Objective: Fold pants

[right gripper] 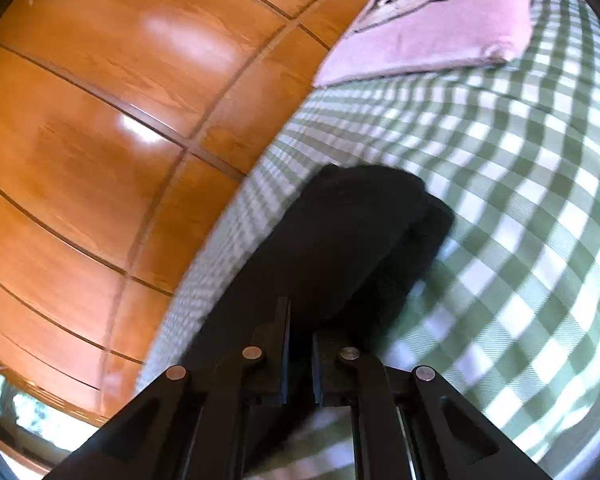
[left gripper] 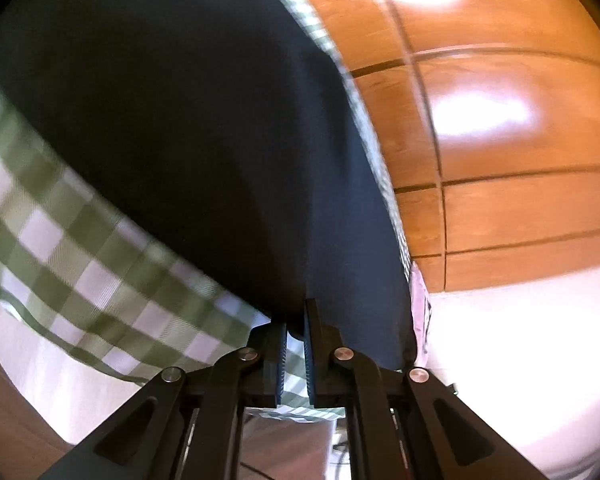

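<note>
Dark navy pants [left gripper: 172, 128] fill most of the left wrist view, spread over a green-and-white checked bed cover [left gripper: 60, 240]. My left gripper [left gripper: 296, 320] is shut on an edge of the pants, the cloth running up from between its pads. In the right wrist view the same dark pants [right gripper: 348, 240] lie bunched on the checked cover [right gripper: 520, 200], stretching away from my right gripper [right gripper: 301, 320]. That gripper is shut on a fold of the dark cloth near the bed's left edge. Both views are blurred.
A pink folded towel with a dog picture [right gripper: 432, 20] lies at the far end of the bed. An orange wooden floor [right gripper: 100, 120] runs along the bed's left side, and the wooden floor [left gripper: 500, 120] shows to the right of the pants.
</note>
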The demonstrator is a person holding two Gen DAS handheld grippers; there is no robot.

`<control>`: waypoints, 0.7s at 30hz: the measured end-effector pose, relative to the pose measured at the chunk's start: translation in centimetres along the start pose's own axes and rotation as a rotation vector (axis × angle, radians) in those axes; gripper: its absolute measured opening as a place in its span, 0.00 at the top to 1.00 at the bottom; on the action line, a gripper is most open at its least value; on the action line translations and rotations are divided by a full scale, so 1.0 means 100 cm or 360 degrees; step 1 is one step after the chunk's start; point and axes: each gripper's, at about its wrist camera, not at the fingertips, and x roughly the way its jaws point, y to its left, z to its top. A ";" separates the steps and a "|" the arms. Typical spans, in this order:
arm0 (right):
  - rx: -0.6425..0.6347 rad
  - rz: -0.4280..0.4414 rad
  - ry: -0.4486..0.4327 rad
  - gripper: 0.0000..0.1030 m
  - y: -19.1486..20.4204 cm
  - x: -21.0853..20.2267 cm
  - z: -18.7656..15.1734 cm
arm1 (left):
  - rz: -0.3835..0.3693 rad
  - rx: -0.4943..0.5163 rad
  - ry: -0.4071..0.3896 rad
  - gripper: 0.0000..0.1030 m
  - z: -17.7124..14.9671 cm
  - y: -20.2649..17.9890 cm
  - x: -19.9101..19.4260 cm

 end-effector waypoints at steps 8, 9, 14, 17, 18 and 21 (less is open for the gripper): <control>0.0104 0.0024 -0.0051 0.85 -0.014 -0.004 -0.004 | -0.0074 0.0032 0.0027 0.74 -0.003 -0.009 -0.005; 0.0086 0.0010 -0.0093 0.83 -0.013 -0.012 -0.004 | -0.0101 0.0064 0.0024 0.74 -0.004 -0.014 -0.007; 0.0022 -0.0110 -0.0217 0.53 -0.016 -0.034 -0.006 | -0.0262 0.0283 -0.0069 0.74 -0.010 -0.041 -0.033; 0.0045 -0.0117 -0.0166 0.50 -0.025 -0.031 -0.002 | -0.0263 0.0444 -0.0156 0.73 -0.010 -0.061 -0.045; 0.0063 -0.0099 -0.0136 0.50 -0.028 -0.027 0.000 | -0.0237 0.0514 -0.0182 0.71 -0.010 -0.068 -0.047; 0.0087 -0.0030 -0.0092 0.50 -0.028 -0.012 0.007 | -0.0063 0.0701 -0.0204 0.70 0.001 -0.084 -0.040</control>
